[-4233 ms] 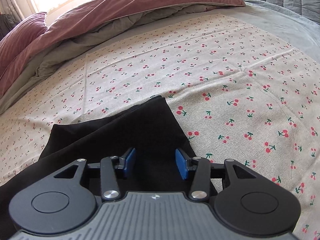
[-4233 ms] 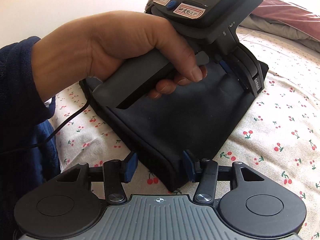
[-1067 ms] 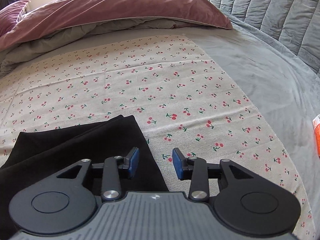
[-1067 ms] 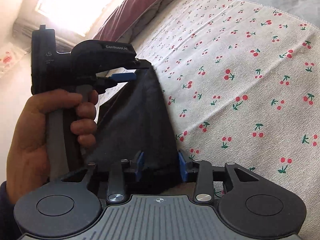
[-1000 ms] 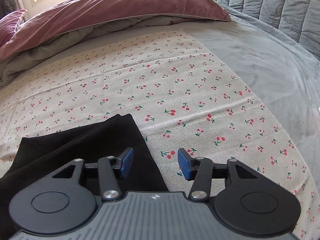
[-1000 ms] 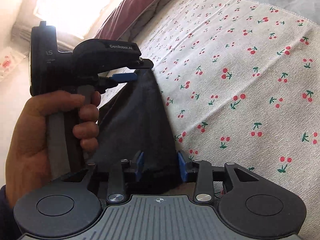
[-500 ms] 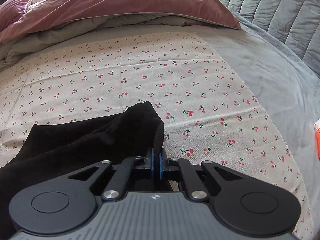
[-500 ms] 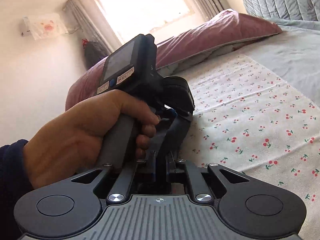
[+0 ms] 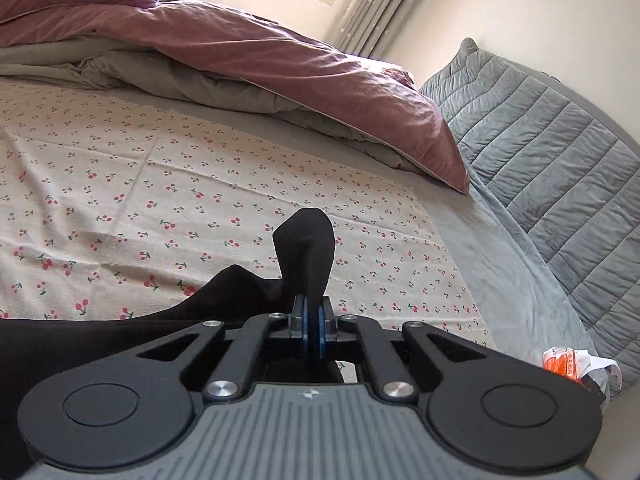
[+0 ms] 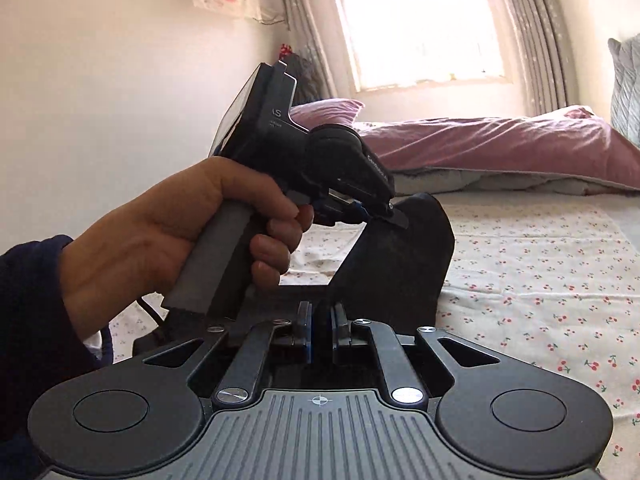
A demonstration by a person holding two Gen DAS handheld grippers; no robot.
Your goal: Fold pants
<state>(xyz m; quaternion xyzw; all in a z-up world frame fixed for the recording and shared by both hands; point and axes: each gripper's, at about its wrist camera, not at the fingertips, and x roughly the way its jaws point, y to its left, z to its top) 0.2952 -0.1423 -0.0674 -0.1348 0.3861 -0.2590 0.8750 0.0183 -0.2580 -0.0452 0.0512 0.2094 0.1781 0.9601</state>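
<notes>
While both grippers clamp black cloth, the scene reads as follows.

Left gripper (image 9: 312,330): its blue pads are pressed together on a corner of the black pants (image 9: 308,256); the pinched cloth stands up in a peak past the fingertips.
Right gripper (image 10: 321,334): its jaws are closed on another part of the pants (image 10: 404,268), with dark fabric filling the narrow gap between the pads.
Pants: raised off the bed at the two pinched points; in the right wrist view a band of cloth stretches from the right gripper up to the left gripper (image 10: 384,212). In the left wrist view the rest of the garment trails to the near left.
Left hand (image 10: 168,236): wrapped around the grey handle of the left gripper, with a dark sleeve (image 10: 28,320) at the wrist.
Cherry-print sheet (image 9: 160,184): spread over the bed under the pants, reaching to the far side.
Maroon duvet (image 9: 280,56): bunched along the far edge of the sheet.
Grey quilted cover (image 9: 552,152): at the far right.
Orange-and-white packet (image 9: 568,364): at the near right, well apart from the pants.
Window (image 10: 420,20): bright, on the far wall, with curtains on both sides.
</notes>
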